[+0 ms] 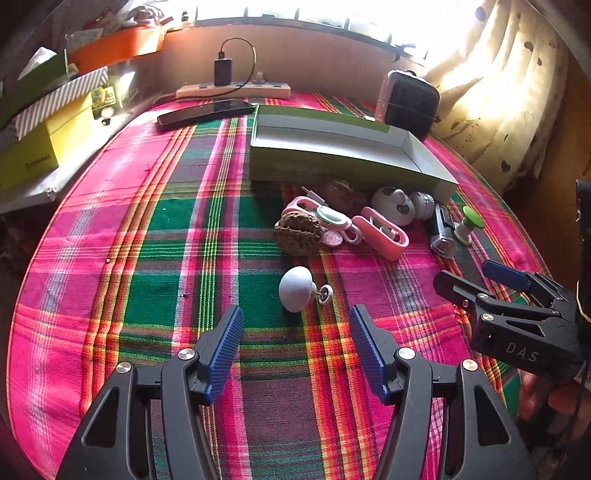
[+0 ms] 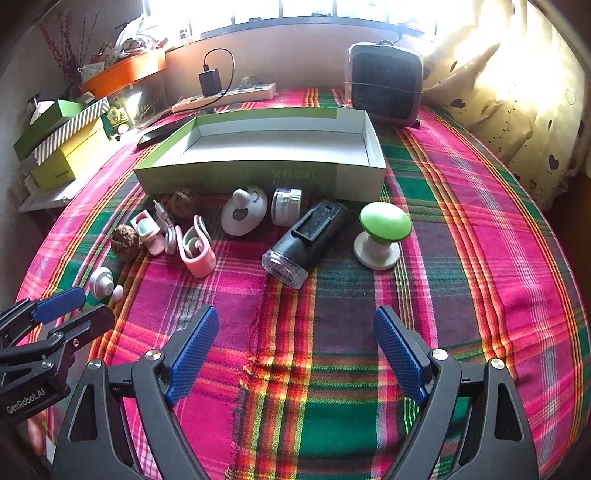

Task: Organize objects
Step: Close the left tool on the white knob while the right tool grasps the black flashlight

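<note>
A table draped in a pink, green and orange plaid cloth (image 2: 461,229) stands against a plain beige wall (image 2: 295,51) beneath a wide window (image 2: 295,11), where daylight glares white and washes out the panes. On the right hangs a cream curtain (image 2: 517,96) dotted with dark hearts, lit warm by the sun. To the left a shelf (image 1: 40,184) holds stacked boxes, with an orange tray (image 1: 118,46) higher up.
</note>
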